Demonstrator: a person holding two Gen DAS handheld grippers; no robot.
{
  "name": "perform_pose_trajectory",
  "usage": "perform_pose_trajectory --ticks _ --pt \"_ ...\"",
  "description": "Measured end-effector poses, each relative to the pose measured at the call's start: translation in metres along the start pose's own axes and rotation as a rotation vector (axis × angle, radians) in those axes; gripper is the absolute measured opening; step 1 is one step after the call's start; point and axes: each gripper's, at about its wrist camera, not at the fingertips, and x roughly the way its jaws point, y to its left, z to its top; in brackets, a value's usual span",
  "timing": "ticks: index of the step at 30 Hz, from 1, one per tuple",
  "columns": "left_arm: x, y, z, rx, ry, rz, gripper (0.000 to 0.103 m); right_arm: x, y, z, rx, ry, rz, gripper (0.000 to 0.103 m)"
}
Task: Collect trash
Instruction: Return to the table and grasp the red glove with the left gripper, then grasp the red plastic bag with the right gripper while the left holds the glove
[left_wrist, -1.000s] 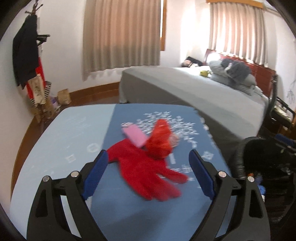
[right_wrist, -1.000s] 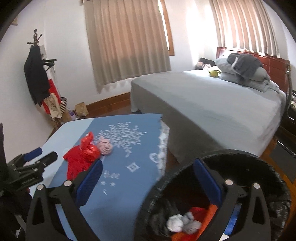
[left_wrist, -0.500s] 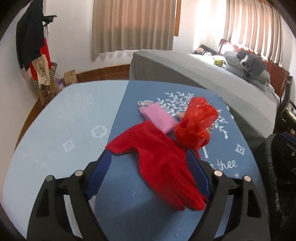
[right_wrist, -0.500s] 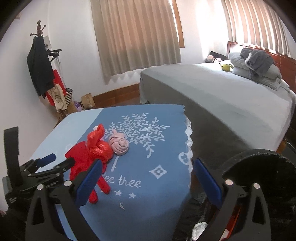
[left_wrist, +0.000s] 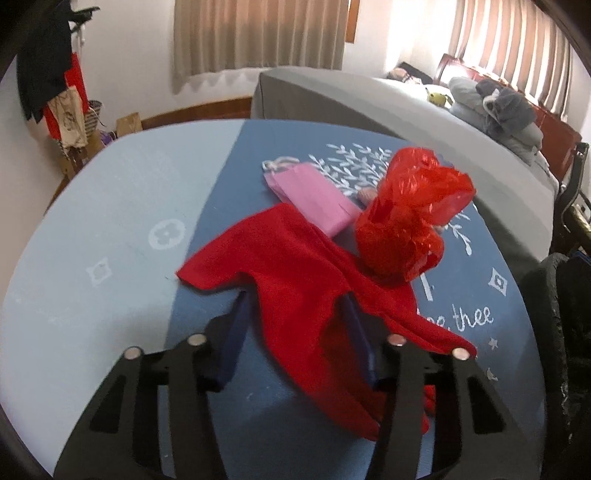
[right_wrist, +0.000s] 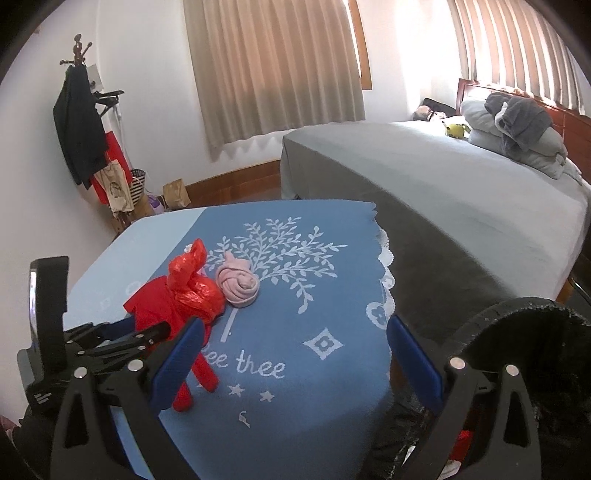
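Beside the crumpled red plastic bag, left tongs just narrowed around the red fabric glove, pickup seemingly begun; right tongs spread, empty.

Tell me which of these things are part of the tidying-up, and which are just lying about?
Part of the job:
- red glove, between the left tool's closing fingers
- red plastic bag
- pink packet
- pink rolled cloth
- black bin

Just lying about:
- bed
- hanging coat
- paper bag

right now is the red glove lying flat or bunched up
Mostly flat: the red glove is spread on the blue tablecloth, fingers splayed, with the crumpled red plastic bag resting on one edge.
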Motion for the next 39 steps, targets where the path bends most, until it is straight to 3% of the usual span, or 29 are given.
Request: perform_pose_trajectory --ticks 2,7,9,25,39 --pt "0.001 0.000 0.000 0.002 0.004 -0.003 0.043 0.000 0.001 -0.001 -0.002 0.004 0.001 0.097" --pt "0.000 -0.004 -0.002 0.026 0.006 -0.030 0.011 0.003 0.003 -0.001 -0.005 0.011 -0.001 0.097" --pt "0.000 -0.005 -0.002 0.033 0.004 -0.048 0.004 0.003 0.003 -0.001 -0.006 0.011 -0.002 0.097" --pt "-0.052 -0.001 0.001 0.008 -0.133 -0.053 0.003 0.002 0.009 0.005 -0.016 -0.012 0.014 0.097" --pt "-0.079 0.044 -0.003 -0.022 -0.175 0.027 0.003 0.018 0.050 0.008 -0.054 -0.001 0.080 0.097"
